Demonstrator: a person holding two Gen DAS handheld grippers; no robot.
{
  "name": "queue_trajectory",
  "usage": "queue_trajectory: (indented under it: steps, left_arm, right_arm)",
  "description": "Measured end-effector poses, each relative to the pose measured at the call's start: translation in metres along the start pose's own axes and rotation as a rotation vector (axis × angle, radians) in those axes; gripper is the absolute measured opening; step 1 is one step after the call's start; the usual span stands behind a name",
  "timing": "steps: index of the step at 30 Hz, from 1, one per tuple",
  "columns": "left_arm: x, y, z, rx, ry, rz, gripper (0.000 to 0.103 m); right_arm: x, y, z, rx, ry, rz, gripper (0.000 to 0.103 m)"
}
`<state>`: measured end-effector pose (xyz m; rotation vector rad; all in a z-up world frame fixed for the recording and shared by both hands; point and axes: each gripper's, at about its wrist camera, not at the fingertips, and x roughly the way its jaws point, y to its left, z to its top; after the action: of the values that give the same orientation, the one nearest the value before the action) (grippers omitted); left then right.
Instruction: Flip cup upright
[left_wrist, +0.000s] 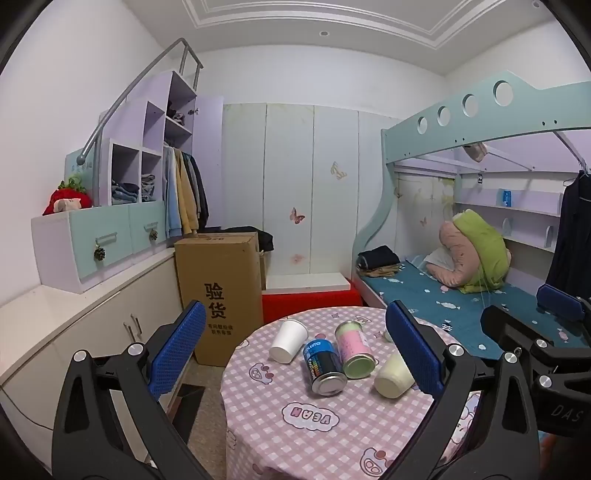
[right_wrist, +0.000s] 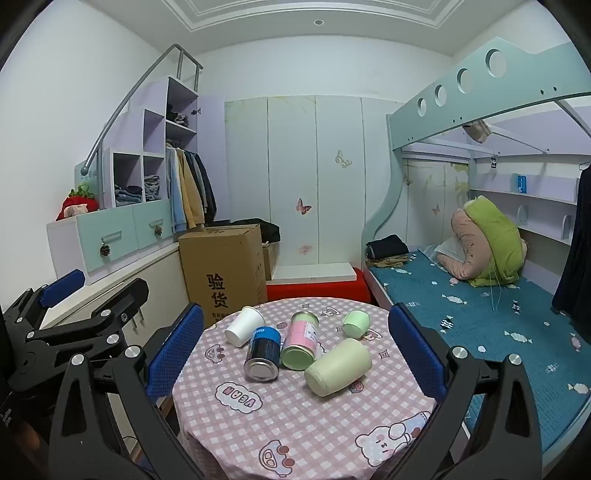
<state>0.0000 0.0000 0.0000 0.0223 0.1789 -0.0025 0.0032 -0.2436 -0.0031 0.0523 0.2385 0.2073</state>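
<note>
A round table with a pink checked cloth holds several containers lying on their sides. A white paper cup lies at the left. A blue can and a pink can lie in the middle. A pale cream-green cup lies at the right, base toward me. A small green cup lies farther back. My left gripper and right gripper are both open and empty, held above the table's near side.
A cardboard box stands left of the table by white cabinets. A bunk bed with a blue mattress is on the right. A red stool sits behind the table.
</note>
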Motion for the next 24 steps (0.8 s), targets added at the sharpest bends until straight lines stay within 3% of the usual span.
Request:
queue_trajectory:
  steps: [24]
  left_arm:
    - [0.0029,-0.0043,-0.001,0.003,0.006,-0.003,0.098]
  right_arm:
    - [-0.0024,-0.004,-0.0019,0.007,-0.009,-0.004,0.096]
